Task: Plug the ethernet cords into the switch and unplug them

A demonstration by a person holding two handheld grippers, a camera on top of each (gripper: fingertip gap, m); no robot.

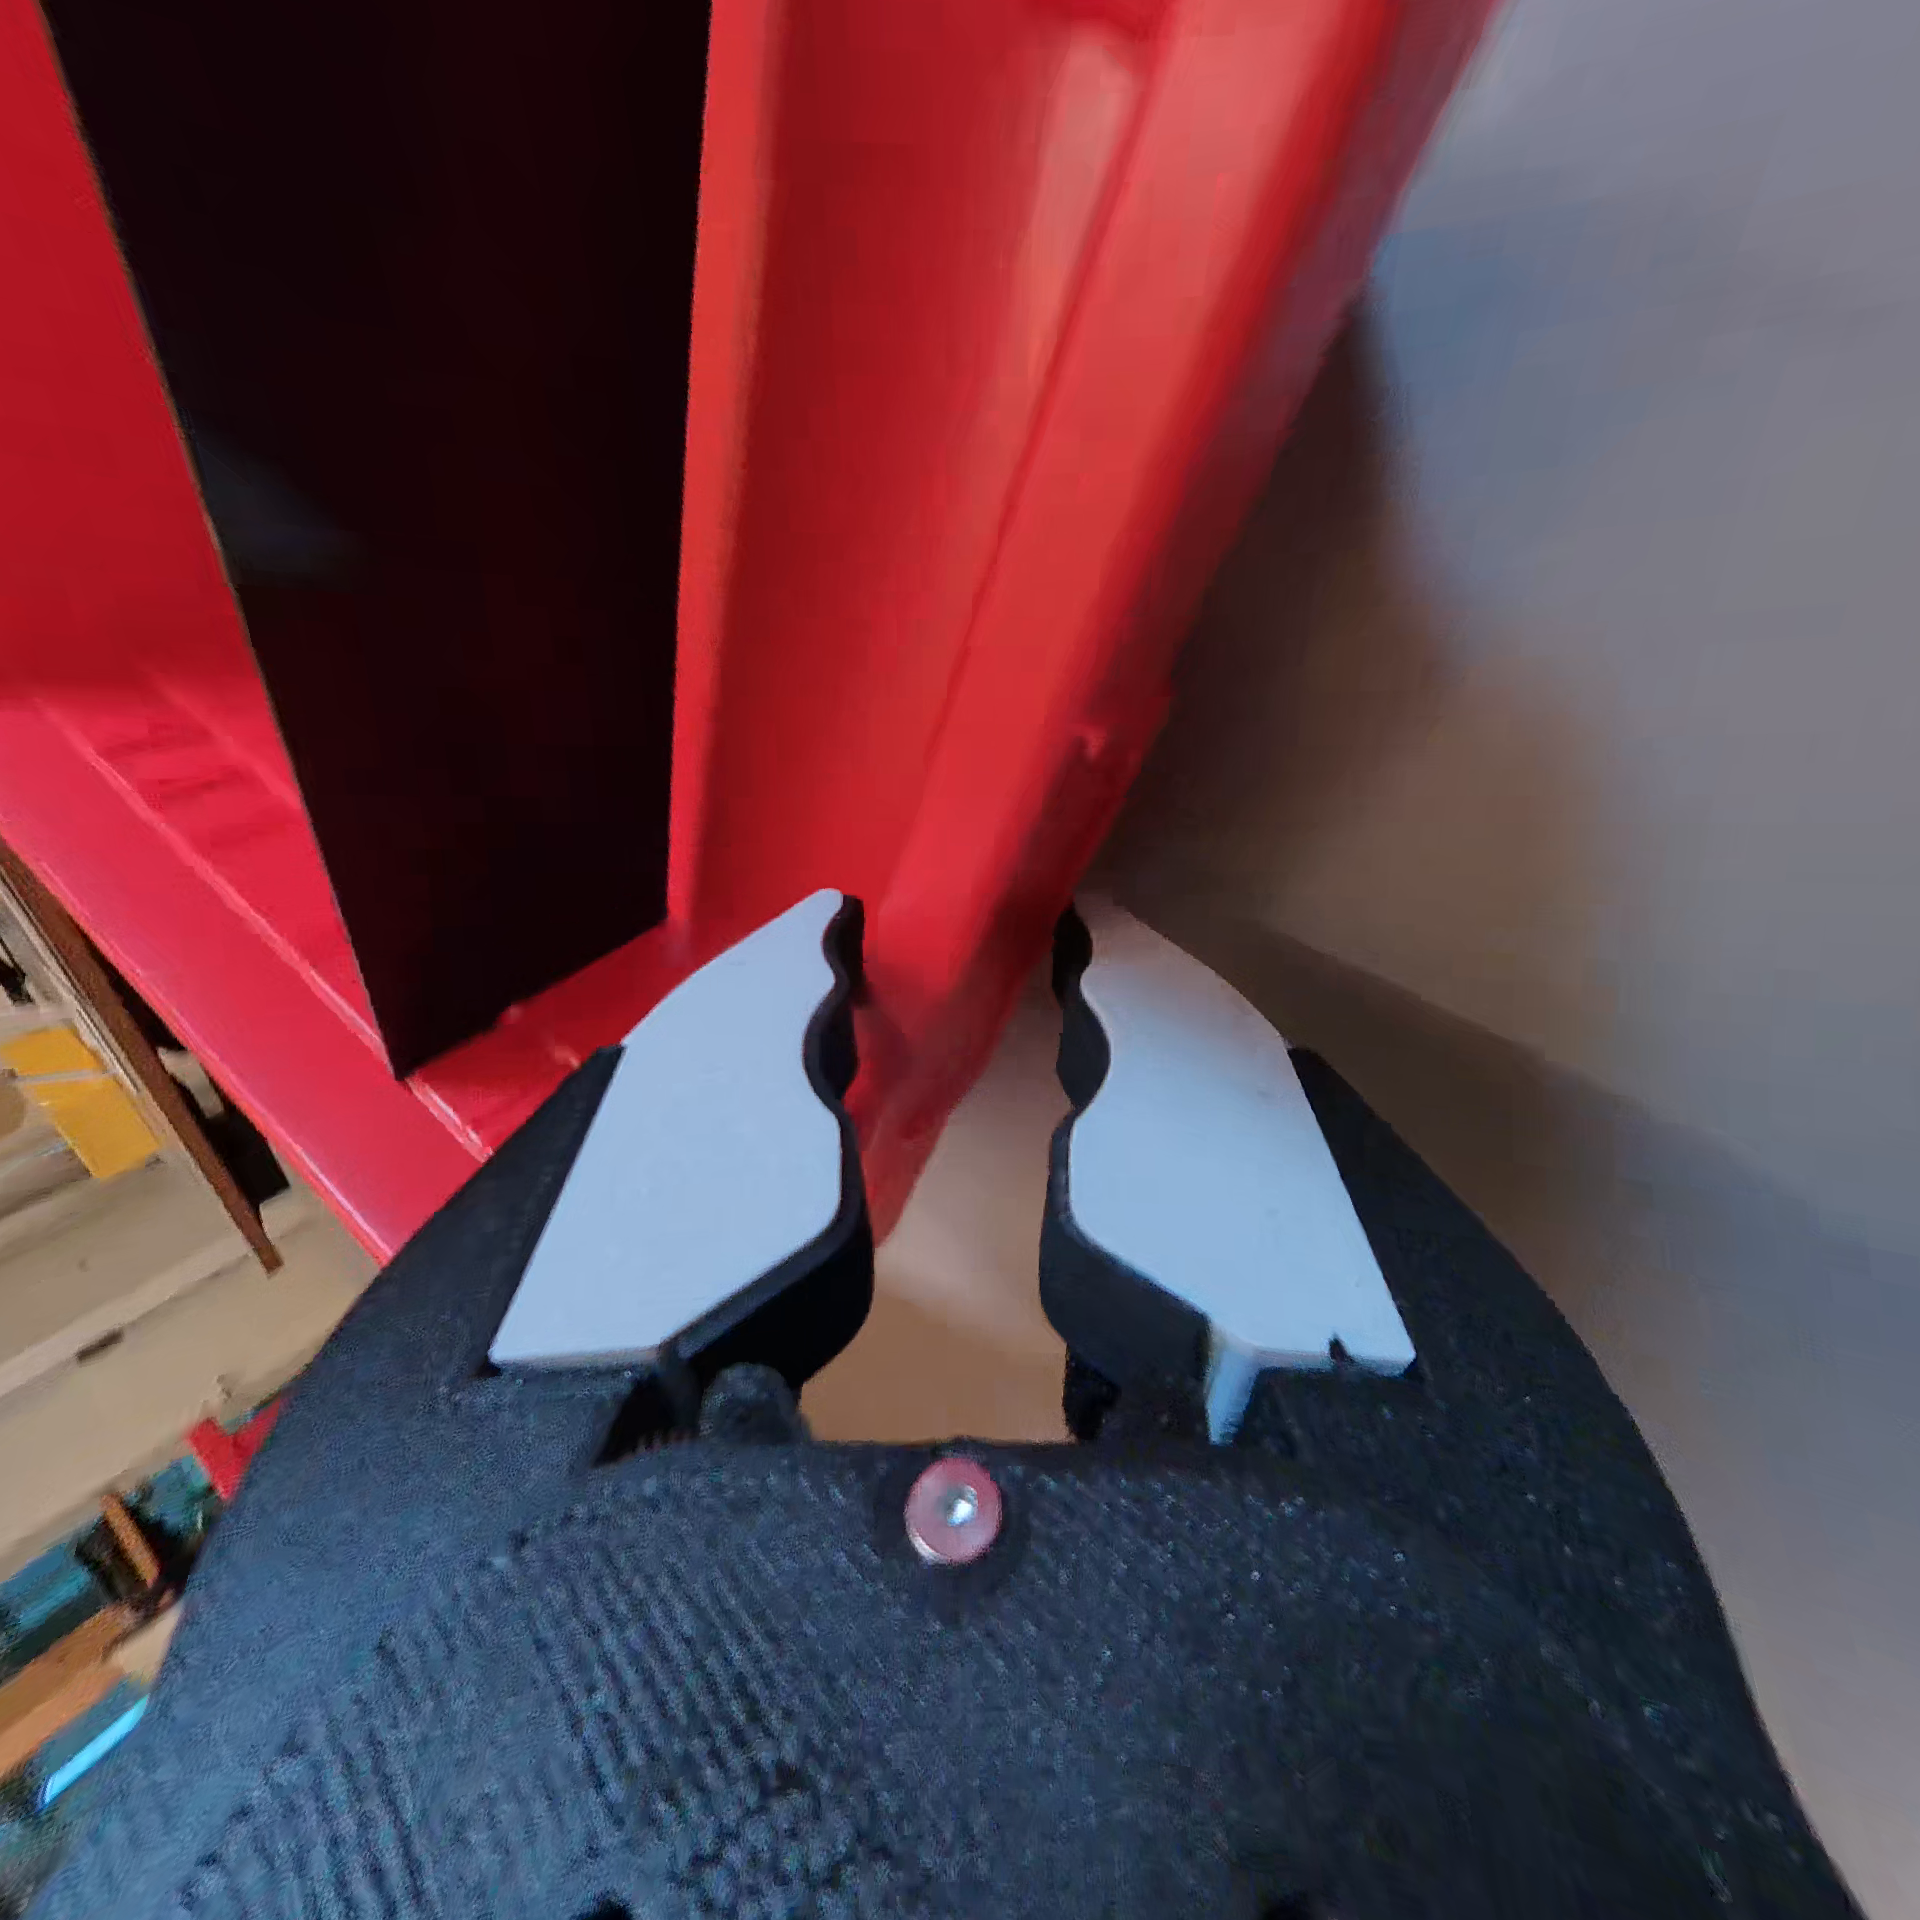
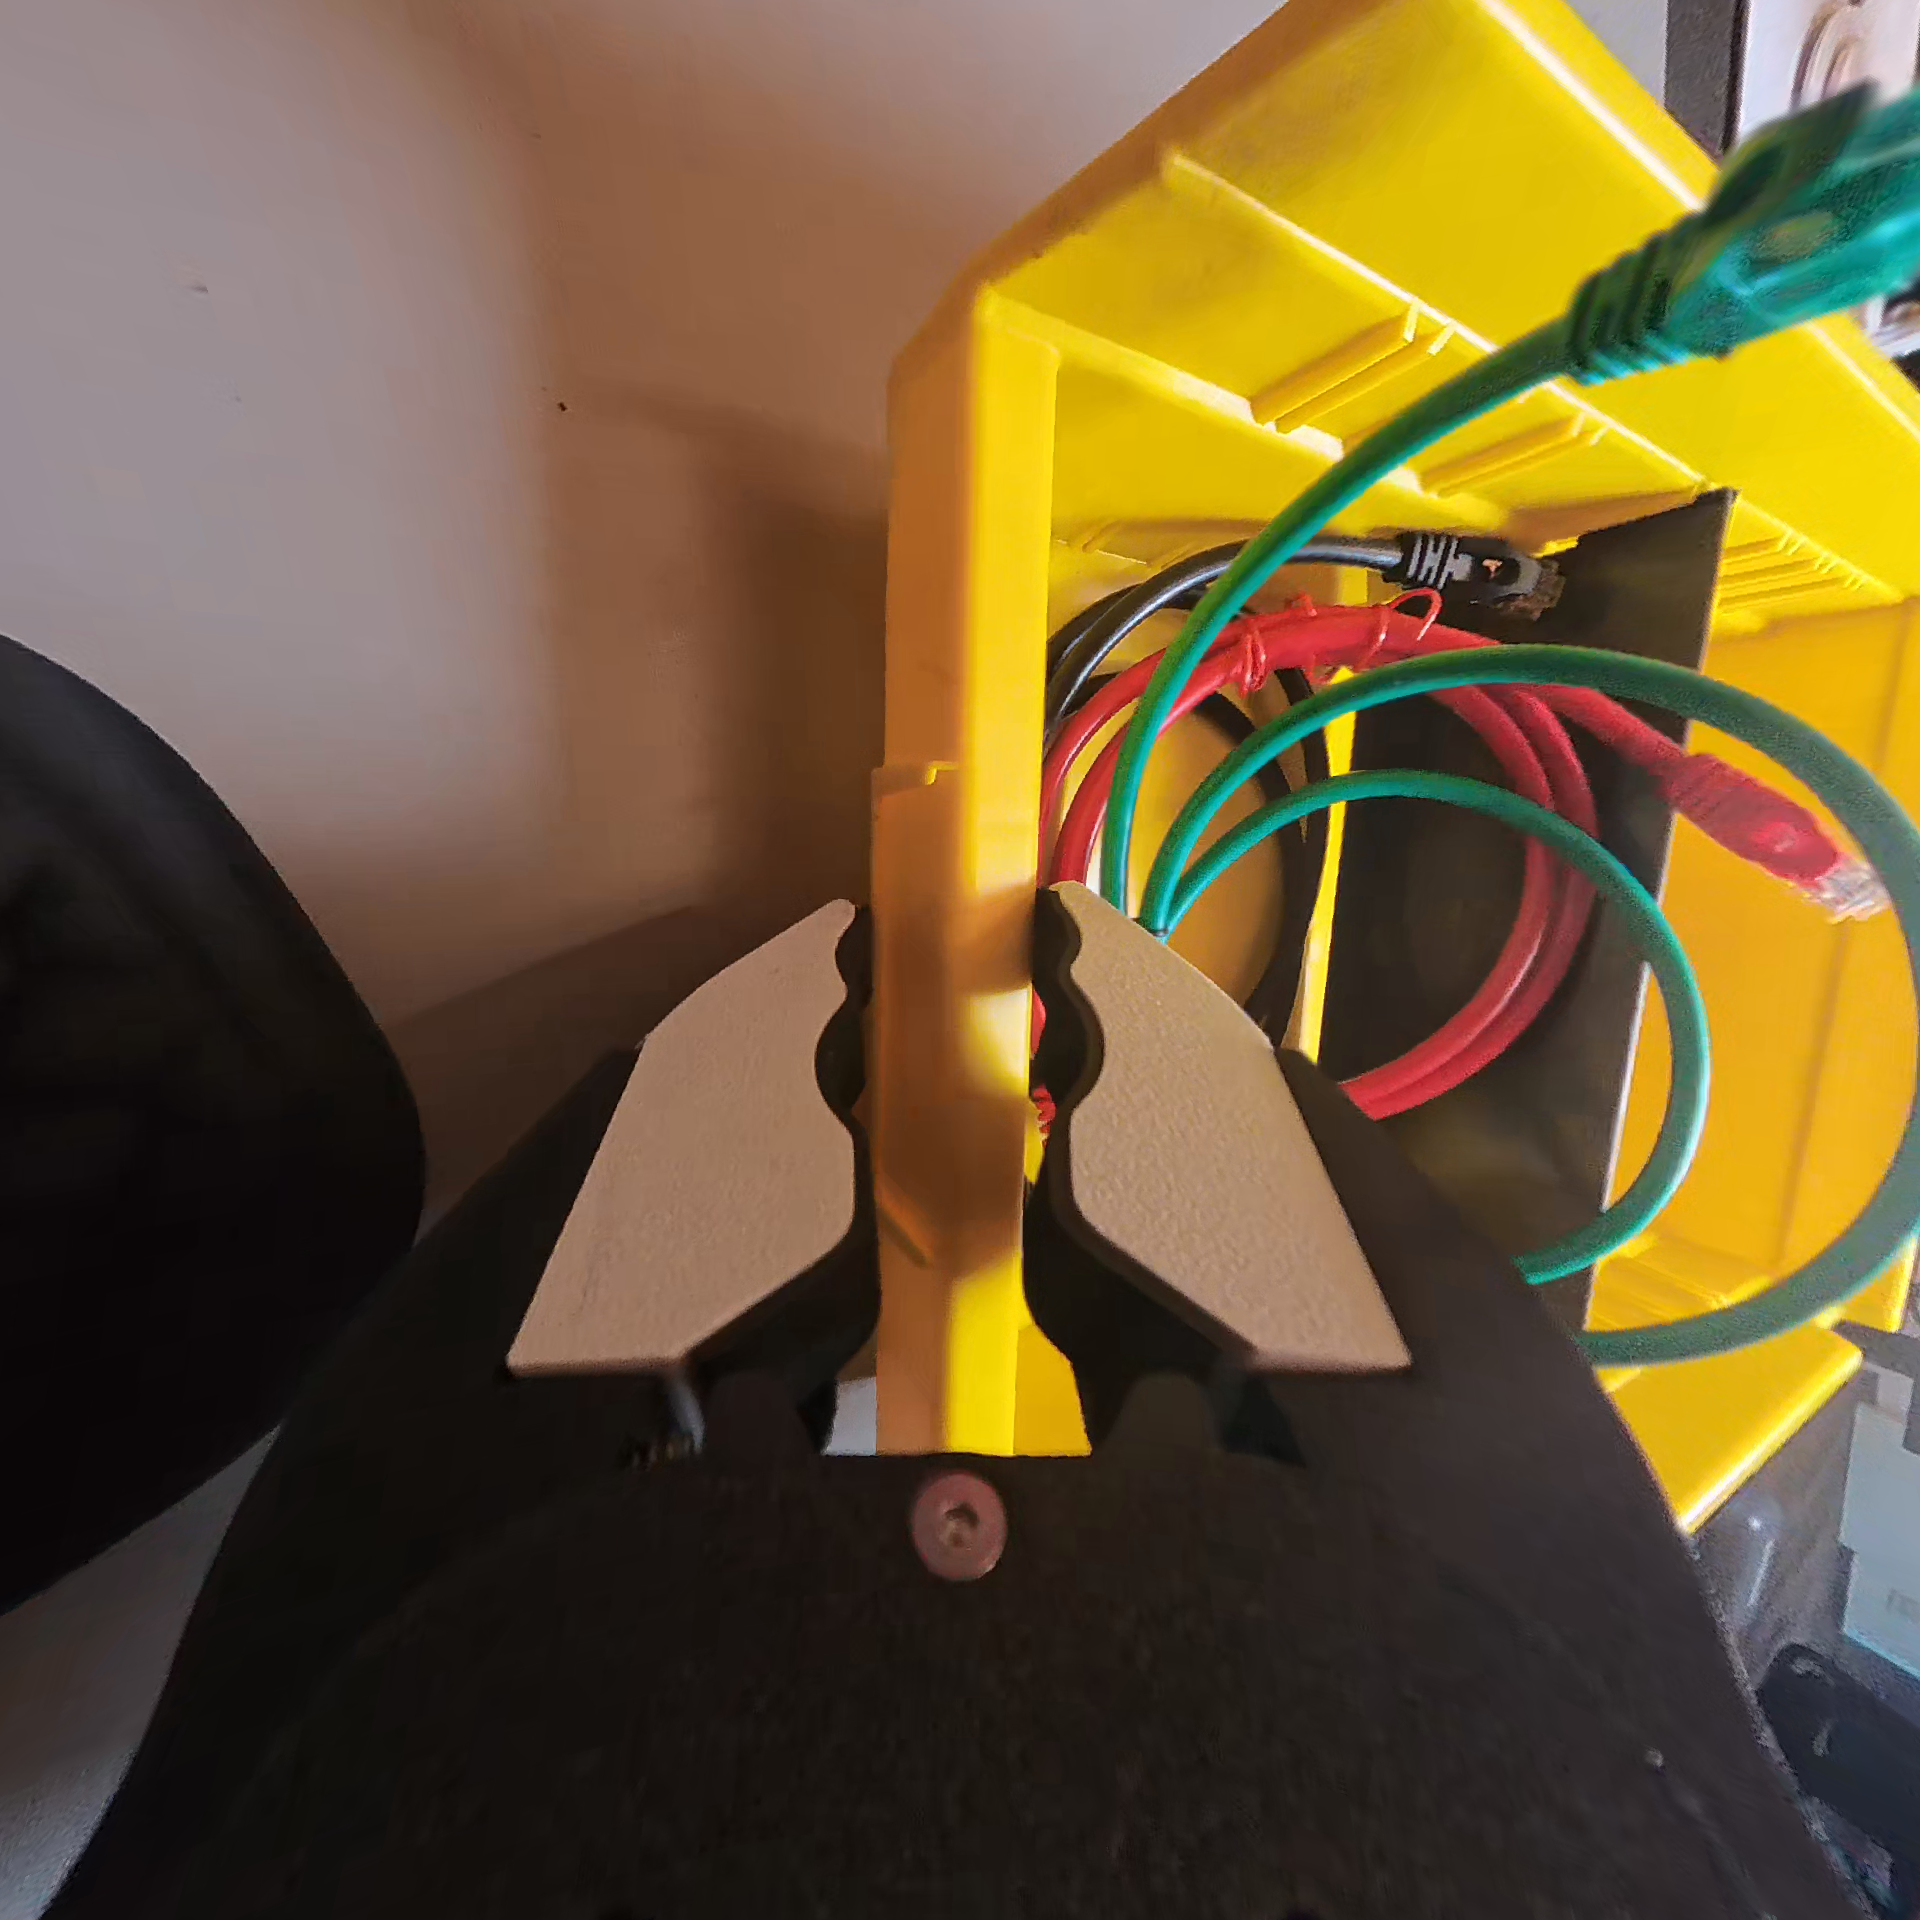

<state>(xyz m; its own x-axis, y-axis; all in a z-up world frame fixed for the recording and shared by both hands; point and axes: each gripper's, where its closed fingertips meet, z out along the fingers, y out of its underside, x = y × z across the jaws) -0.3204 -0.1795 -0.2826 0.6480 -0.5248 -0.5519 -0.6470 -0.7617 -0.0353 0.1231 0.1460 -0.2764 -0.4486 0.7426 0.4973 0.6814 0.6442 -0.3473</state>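
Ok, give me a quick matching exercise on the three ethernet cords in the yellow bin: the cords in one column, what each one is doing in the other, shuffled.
Cords:
1. green cord
2. red cord
3. black cord

States:
A. plug at the top of the yellow bin, near its dark divider
B. coil bound with thin wire ties
C. plug raised toward the upper right corner, out of the bin

Pairs: 1-C, 2-B, 3-A
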